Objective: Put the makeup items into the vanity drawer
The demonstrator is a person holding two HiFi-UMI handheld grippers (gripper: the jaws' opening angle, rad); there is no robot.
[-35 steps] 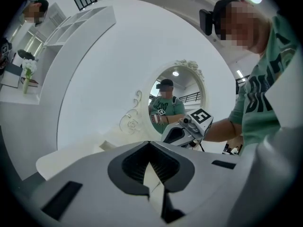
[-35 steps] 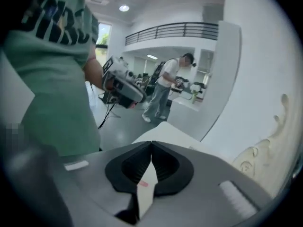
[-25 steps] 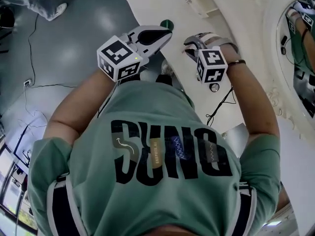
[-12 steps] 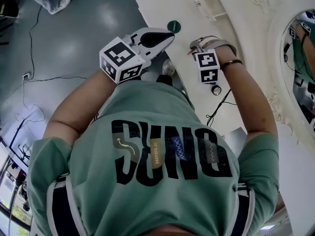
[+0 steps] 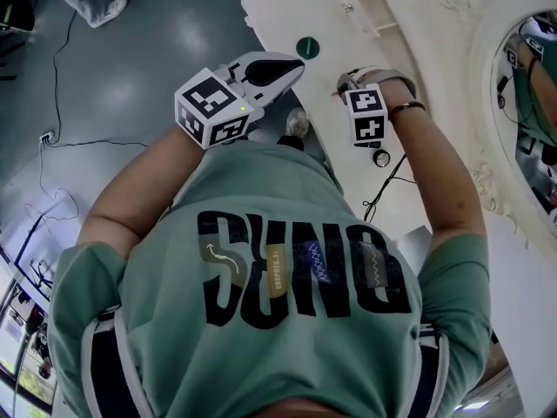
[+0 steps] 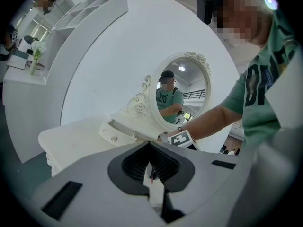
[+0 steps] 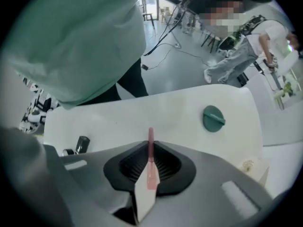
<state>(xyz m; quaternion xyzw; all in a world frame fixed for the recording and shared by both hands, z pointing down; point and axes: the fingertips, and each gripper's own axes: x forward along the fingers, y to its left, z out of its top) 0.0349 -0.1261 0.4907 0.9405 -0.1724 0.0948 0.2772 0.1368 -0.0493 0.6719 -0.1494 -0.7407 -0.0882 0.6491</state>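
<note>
1 pink stick (image 7: 150, 137), 1 green disc (image 7: 213, 118)

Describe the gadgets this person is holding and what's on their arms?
The left gripper and right gripper each have a white-grey shell, black ribbed pads and a cube of black-and-white square markers. The green T-shirt has short sleeves; a dark band circles the right wrist. The right gripper's jaws have just closed on a thin pink stick.

Slender pink makeup stick (image 7: 150, 137): gripped between the jaws of the right gripper (image 7: 150, 148), which have just been closing; one end pokes past the tips. Round dark-green compact (image 7: 213, 118): flat, beyond-right, apart. Small black-and-silver tube (image 7: 81, 144): left, apart.
</note>
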